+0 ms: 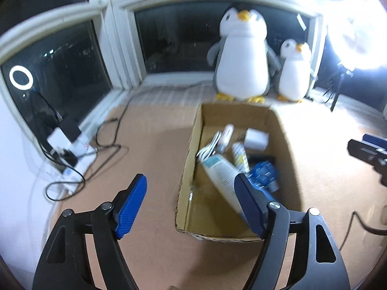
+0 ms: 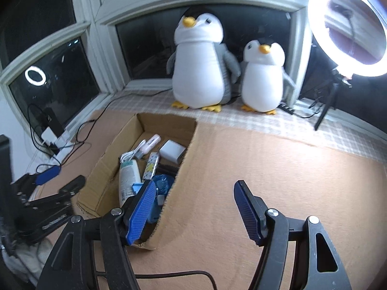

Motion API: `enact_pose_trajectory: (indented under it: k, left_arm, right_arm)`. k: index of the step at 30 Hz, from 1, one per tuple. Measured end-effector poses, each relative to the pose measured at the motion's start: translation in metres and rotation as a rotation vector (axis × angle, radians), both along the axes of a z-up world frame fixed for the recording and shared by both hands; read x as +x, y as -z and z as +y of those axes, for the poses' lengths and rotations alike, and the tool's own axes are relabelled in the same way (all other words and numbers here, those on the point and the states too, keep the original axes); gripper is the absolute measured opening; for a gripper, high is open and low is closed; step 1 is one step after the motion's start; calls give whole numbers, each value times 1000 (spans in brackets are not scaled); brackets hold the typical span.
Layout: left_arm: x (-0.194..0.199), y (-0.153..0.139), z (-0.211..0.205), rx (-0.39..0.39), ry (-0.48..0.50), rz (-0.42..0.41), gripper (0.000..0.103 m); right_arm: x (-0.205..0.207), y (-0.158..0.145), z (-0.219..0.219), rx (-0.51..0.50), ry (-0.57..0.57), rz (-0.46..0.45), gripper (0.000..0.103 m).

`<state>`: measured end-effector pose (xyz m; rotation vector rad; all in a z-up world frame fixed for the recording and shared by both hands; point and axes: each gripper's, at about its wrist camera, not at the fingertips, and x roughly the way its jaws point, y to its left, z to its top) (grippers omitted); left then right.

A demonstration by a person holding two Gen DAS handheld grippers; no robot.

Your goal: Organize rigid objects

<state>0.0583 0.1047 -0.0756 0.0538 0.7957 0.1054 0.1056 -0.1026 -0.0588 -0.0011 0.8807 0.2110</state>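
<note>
left wrist view
- landmark: cardboard box (image 1: 241, 169), open top, sat on the tan counter (image 1: 150, 149).
- left gripper (image 1: 191, 205): jaws apart, nothing between them, hung over the box's near-left corner. One pad sat outside the box, the other over its inside.
- box contents: white bottle (image 1: 222, 171) lay slanted along the box floor, small printed tube (image 1: 240, 155) beside it, blue plastic item (image 1: 263, 171) at the near-right, white charger block (image 1: 256, 140) and white cable (image 1: 210, 147) toward the far end. All inside the box walls.
- why: rigid items looked pooled in one container, so open jaws above it read as drop done, not a pick.
- right gripper (image 1: 370, 154): only an edge showed, right of the box, well apart.
- behind box: two plush penguins (image 1: 244, 58) on the sill, not in the box.

right wrist view
- right gripper (image 2: 193, 207): jaws apart, empty, over bare counter just right of the box (image 2: 106, 169).
- left gripper (image 2: 48, 186): low, left of the box, blurred.
- counter right of box: no loose item seen.
- ring light (image 2: 348, 29): far right of the box, on a stand.
- judgement: task probably near its end. Next target not visible.
</note>
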Motion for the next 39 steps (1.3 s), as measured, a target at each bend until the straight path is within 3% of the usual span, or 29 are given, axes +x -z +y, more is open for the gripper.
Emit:
enact_pose_trajectory:
  k: [4, 14, 24, 39]
  left_arm:
    - [-14, -29, -11, 1, 18, -60, 81]
    - [-39, -69, -28, -23, 54, -141, 81]
    - [-52, -77, -38, -37, 86, -156, 81]
    - [-52, -76, -37, -46, 90, -152, 81]
  right_arm:
    - [-13, -17, -16, 8, 44, -45, 65]
    - [-46, -54, -35, -13, 93, -138, 74]
    - [-62, -58, -39, -29, 123, -155, 82]
    - [-63, -58, -42, -36, 131, -151, 82]
